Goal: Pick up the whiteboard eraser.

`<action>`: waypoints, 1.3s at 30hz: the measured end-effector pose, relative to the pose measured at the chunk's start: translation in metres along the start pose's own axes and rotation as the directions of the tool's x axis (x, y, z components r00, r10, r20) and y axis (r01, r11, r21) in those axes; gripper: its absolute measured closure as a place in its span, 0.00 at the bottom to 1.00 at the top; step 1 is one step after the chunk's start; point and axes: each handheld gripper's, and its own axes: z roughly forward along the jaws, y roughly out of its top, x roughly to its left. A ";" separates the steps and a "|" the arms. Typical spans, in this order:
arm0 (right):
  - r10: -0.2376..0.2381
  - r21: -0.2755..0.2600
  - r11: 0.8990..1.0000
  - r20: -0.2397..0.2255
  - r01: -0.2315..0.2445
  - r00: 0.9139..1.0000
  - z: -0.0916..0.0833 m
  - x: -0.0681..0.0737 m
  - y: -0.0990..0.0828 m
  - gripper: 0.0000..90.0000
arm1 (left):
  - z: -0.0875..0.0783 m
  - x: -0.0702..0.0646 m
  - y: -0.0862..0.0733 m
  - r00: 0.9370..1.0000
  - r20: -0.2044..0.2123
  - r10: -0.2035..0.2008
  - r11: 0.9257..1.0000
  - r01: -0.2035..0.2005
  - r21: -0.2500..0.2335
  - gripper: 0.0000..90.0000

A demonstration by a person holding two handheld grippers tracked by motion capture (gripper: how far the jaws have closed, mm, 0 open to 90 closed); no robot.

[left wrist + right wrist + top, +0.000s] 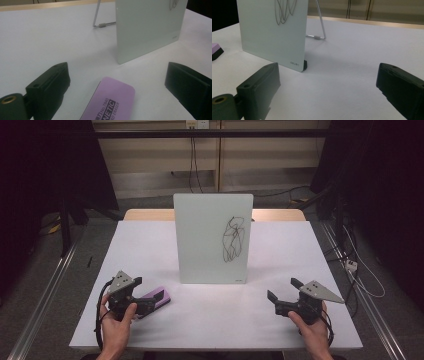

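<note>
Seen from above, a person's two hands rested at the near edge of a white table [150, 245], each holding a black two-jaw gripper. The left gripper [145, 306] sat over a purple eraser [155, 298] at the table's near left; the right gripper [282, 292] hovered at the near right, well apart from it.

The high view alone showed the black scribble [234, 239] on the upright whiteboard [210, 240] in full. The left gripper view revealed what the overhead shot could not: the eraser [108, 101] lay flat on the table between the wide-spread jaws, neither of them touching it. The right gripper view showed its own jaws spread wide with bare table between them, holding nothing, and caught a corner of the eraser [216, 51] at its far left edge.

The eraser was a flat, rounded purple block with a black base and dark lettering on top that read in part "NETIC" and "ERASER".

The whiteboard stood near the middle of the table, propped from behind by a thin metal leg [320, 25], with a small dark foot [305, 65] at one lower corner. It rose just beyond the eraser, to its right in the high view, between the two grippers and farther back. Beyond the table, cables [194, 160] hung against a pale wall.
</note>
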 end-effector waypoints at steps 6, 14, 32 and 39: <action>0.008 0.000 1.000 0.001 -0.008 1.000 0.000 -0.001 0.000 0.05 | -0.006 0.000 0.005 1.000 0.000 0.031 0.999 -0.031 -0.013 0.08; -0.004 0.010 1.000 -0.003 0.004 1.000 0.003 0.000 0.001 0.05 | -0.007 0.007 0.011 0.998 0.048 0.043 0.999 -0.044 0.018 0.09; -0.011 0.004 1.000 -0.014 0.011 1.000 0.002 0.002 0.003 0.05 | -0.003 0.015 0.022 0.992 0.122 0.016 0.986 -0.036 0.162 0.07; -0.011 0.004 1.000 -0.013 0.011 1.000 0.000 0.002 0.002 0.05 | -0.005 0.018 0.029 0.989 0.141 0.042 0.976 -0.070 0.204 0.08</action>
